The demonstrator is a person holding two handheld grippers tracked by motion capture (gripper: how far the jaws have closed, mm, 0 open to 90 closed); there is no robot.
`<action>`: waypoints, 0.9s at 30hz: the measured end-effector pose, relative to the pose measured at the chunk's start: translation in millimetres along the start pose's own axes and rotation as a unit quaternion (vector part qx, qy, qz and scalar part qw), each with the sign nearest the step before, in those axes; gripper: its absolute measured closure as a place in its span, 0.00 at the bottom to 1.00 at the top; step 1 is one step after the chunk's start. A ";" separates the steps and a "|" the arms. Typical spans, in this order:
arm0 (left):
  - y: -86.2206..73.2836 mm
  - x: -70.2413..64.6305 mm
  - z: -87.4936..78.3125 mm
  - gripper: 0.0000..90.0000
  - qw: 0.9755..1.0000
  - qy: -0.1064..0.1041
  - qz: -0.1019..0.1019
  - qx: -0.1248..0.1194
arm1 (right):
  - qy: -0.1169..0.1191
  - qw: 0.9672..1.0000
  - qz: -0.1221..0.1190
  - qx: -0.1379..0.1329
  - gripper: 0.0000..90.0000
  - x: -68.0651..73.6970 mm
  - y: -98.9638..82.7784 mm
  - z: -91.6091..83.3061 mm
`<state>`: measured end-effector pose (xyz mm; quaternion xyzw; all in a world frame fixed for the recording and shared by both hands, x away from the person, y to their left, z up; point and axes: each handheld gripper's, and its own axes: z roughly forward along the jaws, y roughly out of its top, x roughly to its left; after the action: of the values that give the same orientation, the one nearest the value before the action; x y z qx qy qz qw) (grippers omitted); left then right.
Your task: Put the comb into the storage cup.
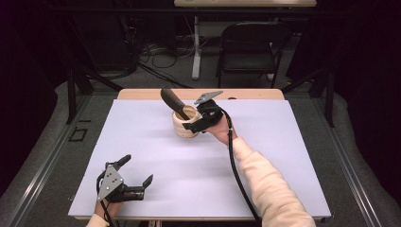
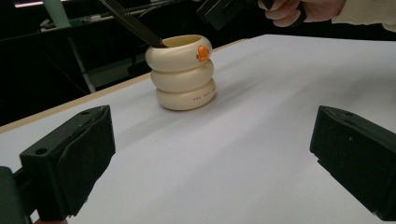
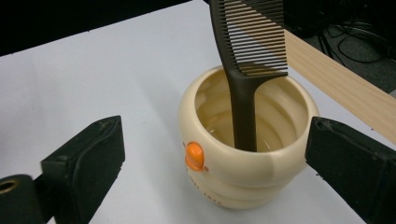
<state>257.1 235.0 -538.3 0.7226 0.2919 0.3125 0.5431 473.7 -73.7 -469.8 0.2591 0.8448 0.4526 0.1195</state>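
Comb (image 3: 247, 56) stood handle-down in cream cup (image 3: 243, 158) at far worktop (image 1: 156, 156), so drop-in looked done; R gripper (image 1: 201, 120) jaws apart w/ nothing gripped, L gripper (image 1: 137, 170) jaws apart near-left.

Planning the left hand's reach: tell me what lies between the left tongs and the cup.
Nothing: in the left gripper view, bare white tabletop runs from the open left tongs to the cream cup holding the comb.
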 end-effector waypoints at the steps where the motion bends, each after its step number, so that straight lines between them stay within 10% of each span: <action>1: -0.2 0.0 0.0 0.00 1.000 0.000 0.000 0.000 | 0.002 1.000 -0.001 0.002 0.03 0.1 -0.6 -1.5; 27: -0.7 -0.6 -0.5 0.00 1.000 0.000 -0.002 0.003 | 0.014 1.000 -0.002 0.009 0.00 11.6 -38.9 -52.4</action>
<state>256.3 234.9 -538.9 0.7235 0.2944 0.3110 0.5414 428.3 -121.9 -472.2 0.2522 0.8511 0.4481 0.1062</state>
